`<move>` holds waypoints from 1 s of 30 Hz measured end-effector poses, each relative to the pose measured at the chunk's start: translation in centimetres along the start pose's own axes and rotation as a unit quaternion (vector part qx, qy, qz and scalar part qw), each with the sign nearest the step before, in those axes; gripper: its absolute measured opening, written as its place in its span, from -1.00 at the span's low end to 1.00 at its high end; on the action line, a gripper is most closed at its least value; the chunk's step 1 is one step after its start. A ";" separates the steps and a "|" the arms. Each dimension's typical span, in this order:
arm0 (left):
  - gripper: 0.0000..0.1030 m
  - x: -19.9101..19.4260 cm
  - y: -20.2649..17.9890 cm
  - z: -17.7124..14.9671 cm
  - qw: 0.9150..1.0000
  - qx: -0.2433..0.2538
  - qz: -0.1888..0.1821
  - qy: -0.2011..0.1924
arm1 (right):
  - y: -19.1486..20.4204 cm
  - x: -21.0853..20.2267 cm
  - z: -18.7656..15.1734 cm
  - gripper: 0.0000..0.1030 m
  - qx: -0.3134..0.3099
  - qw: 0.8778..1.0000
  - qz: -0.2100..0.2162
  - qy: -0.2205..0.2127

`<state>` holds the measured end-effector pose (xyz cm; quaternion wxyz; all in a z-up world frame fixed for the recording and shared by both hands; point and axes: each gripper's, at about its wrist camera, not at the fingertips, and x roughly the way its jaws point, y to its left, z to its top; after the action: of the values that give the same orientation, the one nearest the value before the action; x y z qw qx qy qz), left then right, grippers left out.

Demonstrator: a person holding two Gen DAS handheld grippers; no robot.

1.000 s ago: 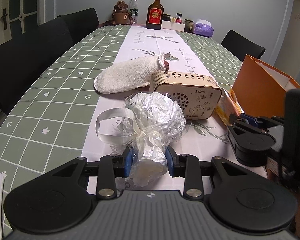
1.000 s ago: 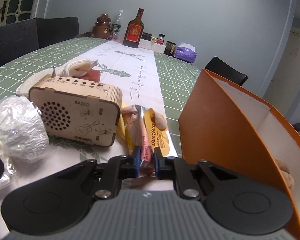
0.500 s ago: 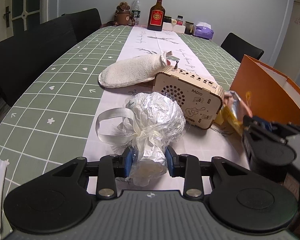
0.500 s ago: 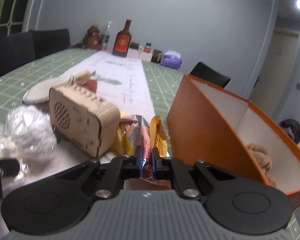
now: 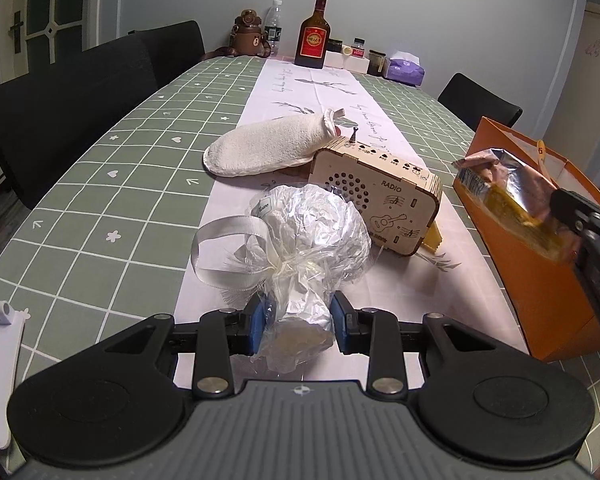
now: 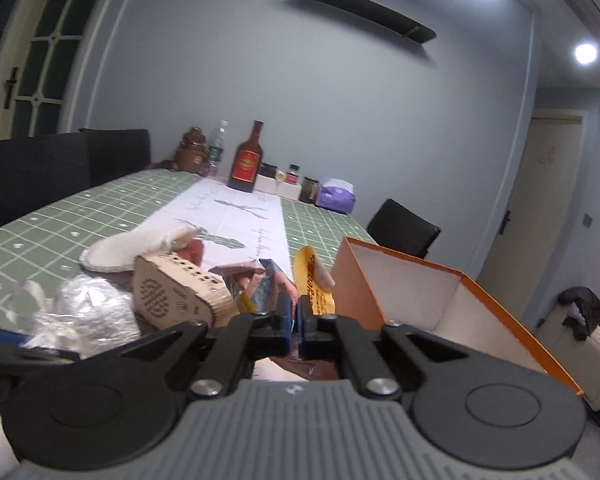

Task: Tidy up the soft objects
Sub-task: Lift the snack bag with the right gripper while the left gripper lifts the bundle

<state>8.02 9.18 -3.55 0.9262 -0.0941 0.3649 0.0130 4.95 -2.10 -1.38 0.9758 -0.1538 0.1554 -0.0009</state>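
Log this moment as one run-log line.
left gripper: shut on wrapped bundle, on table | right gripper: shut on snack packet, lifted beside orange box | wooden radio: untouched

Green tablecloth (image 5: pixel 99 184) with white grid, small hearts and flowers; white runner (image 5: pixel 295 92) down its middle with grey leaf prints and script. On the runner: cream mitt (image 5: pixel 263 148), pale wooden radio (image 5: pixel 376 204) with black engraving, clear crinkled wrap bundle (image 5: pixel 312 232) with grey ribbon. Right of the radio: orange box (image 5: pixel 540 264), white inside; yellow-silver snack packet (image 5: pixel 508 192). Blue gripper pads (image 5: pixel 257 320).
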 end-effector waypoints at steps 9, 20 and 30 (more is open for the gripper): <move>-0.26 0.3 0.0 -0.4 1.000 0.000 -0.005 0.005 | 2.6 0.1 -2.4 -1.00 -0.031 0.998 0.043 0.031; -0.26 0.6 0.2 -0.4 1.000 -0.002 -0.013 0.009 | 3.7 3.9 -3.0 -1.00 -0.042 0.996 0.052 0.058; -0.26 0.9 0.8 0.0 1.000 -0.015 -0.017 0.015 | 1.7 5.4 -2.9 -1.00 0.029 0.980 0.141 0.136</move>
<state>8.57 9.96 -4.33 0.9191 -0.1147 0.3771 0.0015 9.10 -1.57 -6.12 0.9399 -0.1000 0.3070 0.1113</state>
